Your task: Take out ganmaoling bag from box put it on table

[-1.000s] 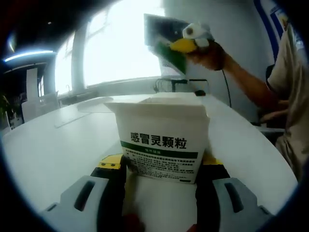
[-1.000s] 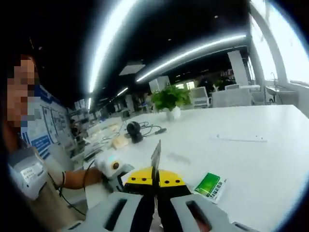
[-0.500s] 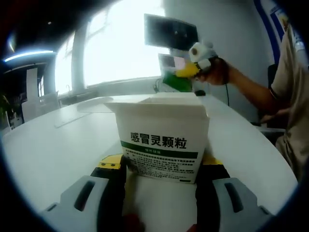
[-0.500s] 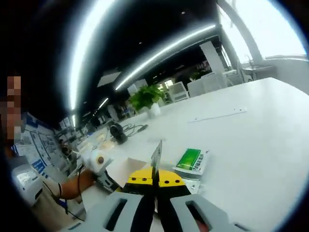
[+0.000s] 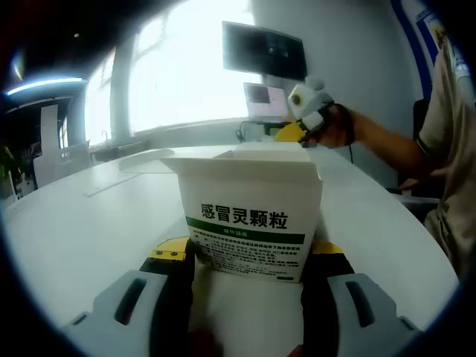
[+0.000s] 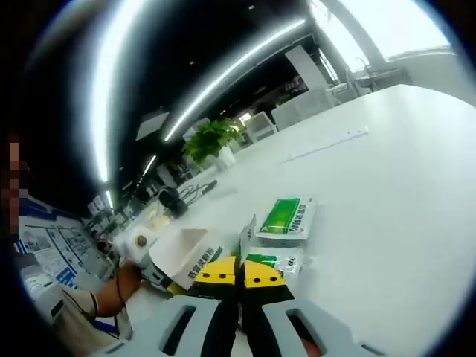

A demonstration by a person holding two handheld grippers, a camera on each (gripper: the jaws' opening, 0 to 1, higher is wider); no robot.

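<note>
My left gripper (image 5: 249, 271) is shut on the white ganmaoling box (image 5: 251, 217), which stands on the white table (image 5: 82, 223) with its top flaps open. Behind the box a hand holds my right gripper (image 5: 301, 119) low, near the table. In the right gripper view, my right gripper (image 6: 239, 281) is shut on a thin ganmaoling bag (image 6: 244, 236), seen edge on. Two green ganmaoling bags lie on the table beyond it, one far (image 6: 286, 217) and one close to the jaws (image 6: 272, 262). The box (image 6: 187, 256) and the left gripper (image 6: 141, 242) are at the left.
A wall monitor (image 5: 264, 50) and a small screen (image 5: 264, 100) stand behind the table. A person (image 5: 446, 134) sits at the right. A potted plant (image 6: 212, 141) and headphones with a cable (image 6: 175, 199) rest farther along the table (image 6: 387, 186).
The right gripper has come down with the bag from high above the box to just behind it, close to the table. The left gripper and the box have not moved.
</note>
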